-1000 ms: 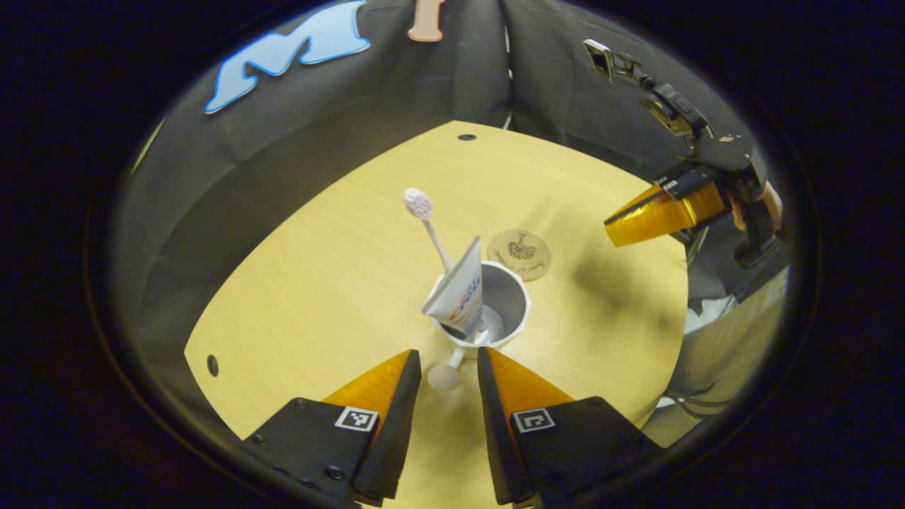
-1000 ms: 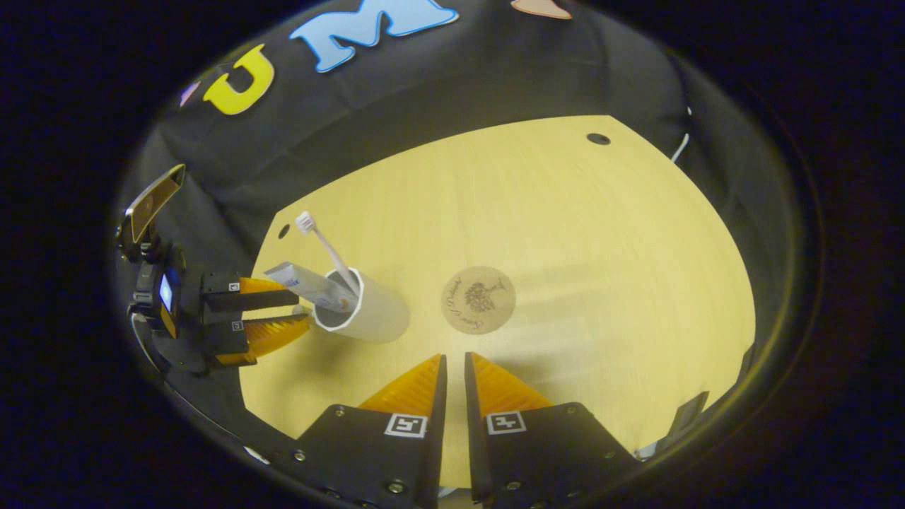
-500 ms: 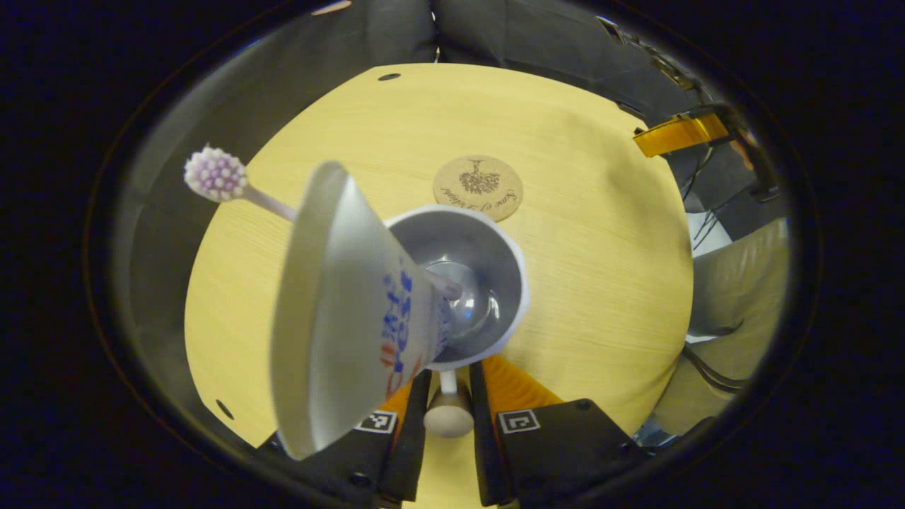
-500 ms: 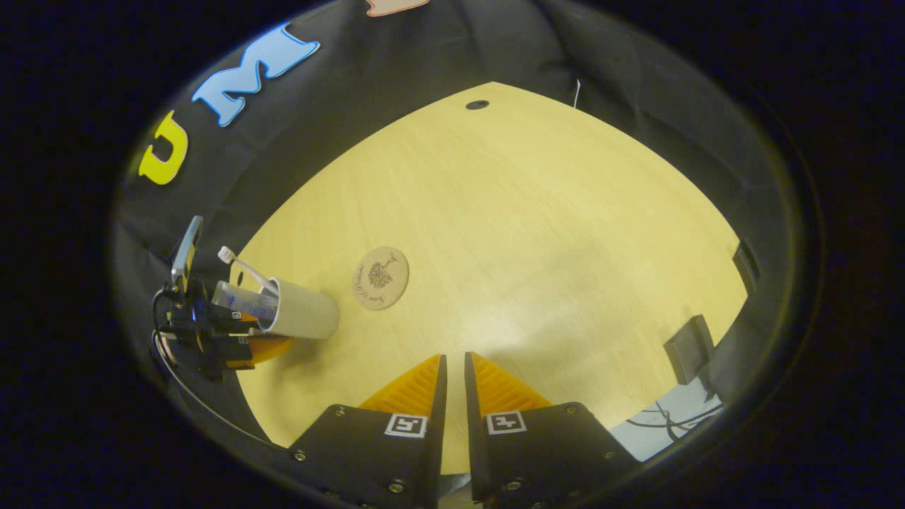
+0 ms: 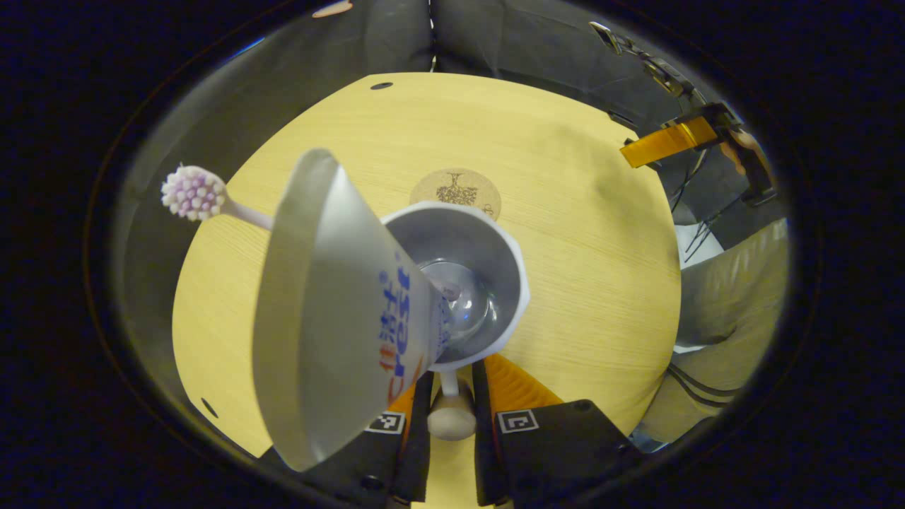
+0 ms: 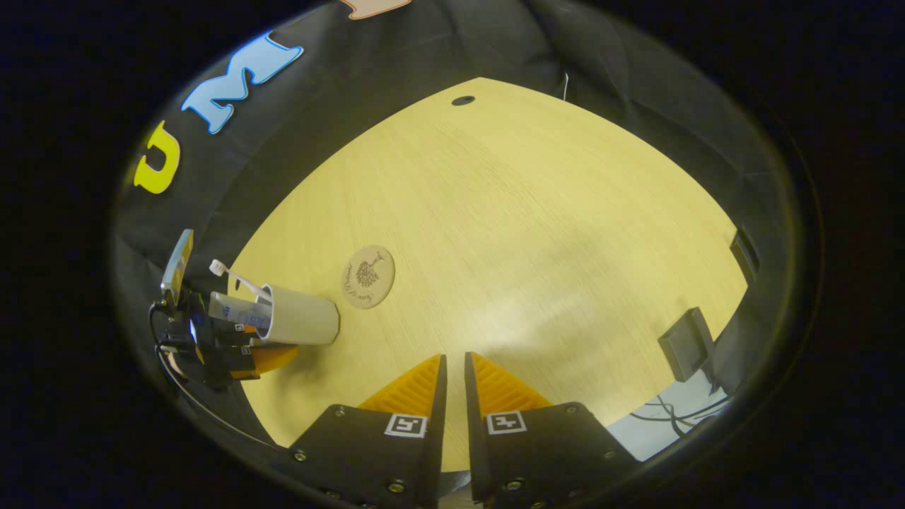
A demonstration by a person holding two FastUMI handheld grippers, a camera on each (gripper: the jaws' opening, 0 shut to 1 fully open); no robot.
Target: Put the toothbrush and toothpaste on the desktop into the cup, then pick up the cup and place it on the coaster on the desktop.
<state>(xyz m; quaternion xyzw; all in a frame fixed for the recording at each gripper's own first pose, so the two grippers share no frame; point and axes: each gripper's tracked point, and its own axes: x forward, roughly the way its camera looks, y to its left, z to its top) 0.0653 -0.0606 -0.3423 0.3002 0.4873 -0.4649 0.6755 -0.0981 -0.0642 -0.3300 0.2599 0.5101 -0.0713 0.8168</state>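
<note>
Left tongs (image 5: 447, 396) are clamping the handle of the cup (image 5: 488, 283), with toothbrush (image 5: 194, 196) and toothpaste (image 5: 332, 311) already standing inside. I am lifting the cup over the table (image 5: 587, 283), toward the coaster (image 5: 456, 191) just beyond. Next I am lowering it centred there. Right tongs (image 6: 451, 382) are hanging together, empty.

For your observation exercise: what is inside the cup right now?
The cup holds the toothpaste, leaning out over its rim, and the toothbrush, bristles up and outside. The tube covers most of the brush handle and part of the cup's bottom.
</note>
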